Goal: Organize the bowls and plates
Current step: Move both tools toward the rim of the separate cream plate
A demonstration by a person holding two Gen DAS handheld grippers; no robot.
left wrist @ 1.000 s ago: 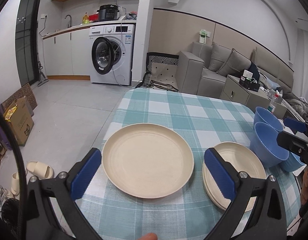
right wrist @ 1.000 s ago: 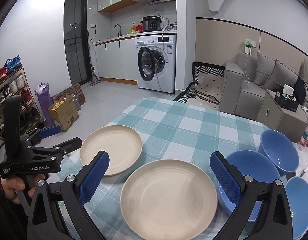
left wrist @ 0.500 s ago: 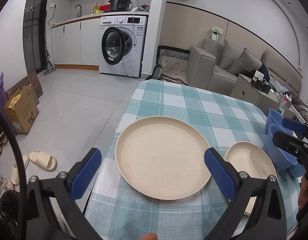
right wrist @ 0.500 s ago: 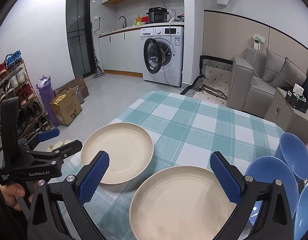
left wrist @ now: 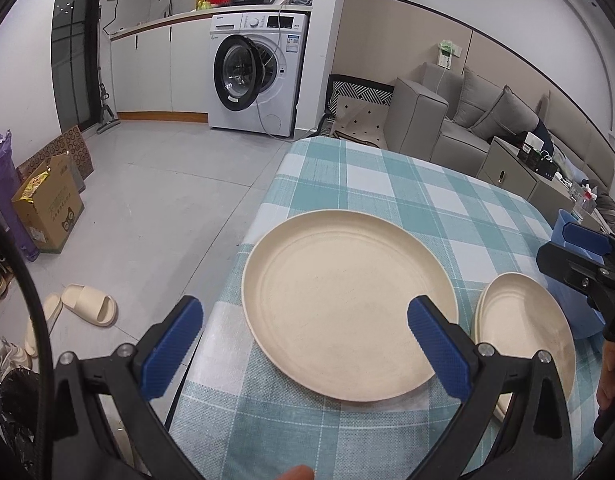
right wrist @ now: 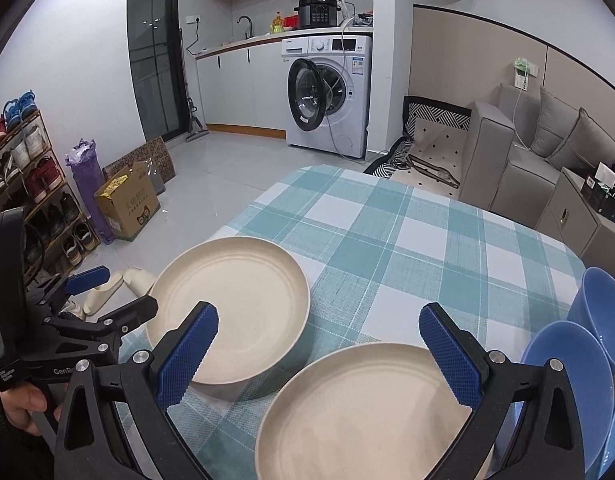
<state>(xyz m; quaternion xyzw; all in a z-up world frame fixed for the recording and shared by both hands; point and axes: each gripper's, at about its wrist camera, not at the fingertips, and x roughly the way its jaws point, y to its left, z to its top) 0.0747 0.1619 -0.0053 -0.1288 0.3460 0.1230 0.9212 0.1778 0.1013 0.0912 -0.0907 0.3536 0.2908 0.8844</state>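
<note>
A single cream plate (left wrist: 347,300) lies near the left edge of the checked table; it also shows in the right wrist view (right wrist: 231,308). A stack of cream plates (left wrist: 523,332) lies to its right, and appears close under the right gripper (right wrist: 371,412). Blue bowls (right wrist: 579,364) stand at the right edge. My left gripper (left wrist: 307,348) is open and empty, its jaws wide at the single plate's near rim. My right gripper (right wrist: 319,352) is open and empty over the stack's far rim.
The table with its teal checked cloth (left wrist: 387,184) ends just left of the single plate. Beyond it are floor with slippers (left wrist: 89,310), a cardboard box (left wrist: 47,208), a washing machine (left wrist: 255,76) and a grey sofa (left wrist: 467,120).
Both grippers moved left and in closer; the single plate now sits to the right in the left view. The right gripper came lower toward the stack. Both stayed open.
</note>
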